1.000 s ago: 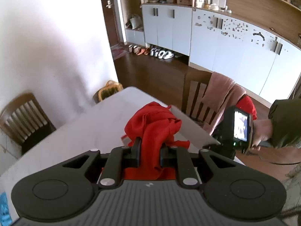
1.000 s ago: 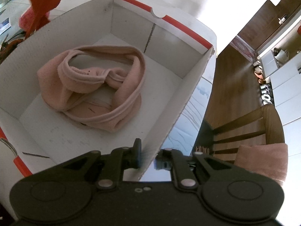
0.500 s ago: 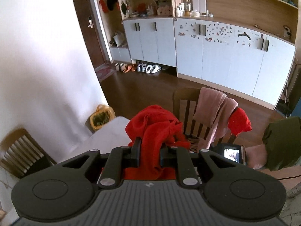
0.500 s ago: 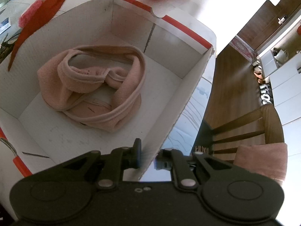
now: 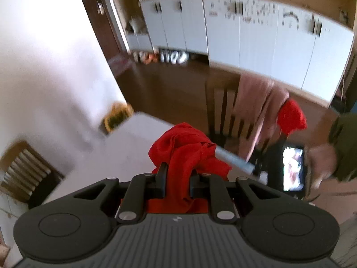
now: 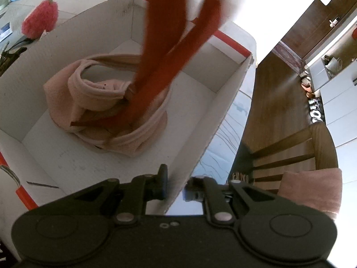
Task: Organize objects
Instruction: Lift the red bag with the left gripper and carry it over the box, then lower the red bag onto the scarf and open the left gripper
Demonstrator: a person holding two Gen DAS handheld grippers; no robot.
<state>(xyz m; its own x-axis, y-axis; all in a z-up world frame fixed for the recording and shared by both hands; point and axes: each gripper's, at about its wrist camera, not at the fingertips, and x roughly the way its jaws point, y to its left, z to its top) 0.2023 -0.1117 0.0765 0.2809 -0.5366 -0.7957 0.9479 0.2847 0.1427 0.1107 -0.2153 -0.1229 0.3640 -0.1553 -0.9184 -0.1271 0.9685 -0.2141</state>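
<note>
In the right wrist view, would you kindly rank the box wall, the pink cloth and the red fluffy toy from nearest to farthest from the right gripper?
1. Box wall: between the right gripper fingers.
2. Pink cloth: on the box floor, ahead-left.
3. Red fluffy toy: outside the box, far upper left.

Motion blur softens the whole left wrist view: the white cabinet fronts carry dark marks too smeared to read, and the row of shoes beneath them is indistinct. In the right wrist view the hanging red cloth is streaked — its upper end is cut off by the top edge — and it hides part of the folded pink towel in the white cardboard box.
</note>
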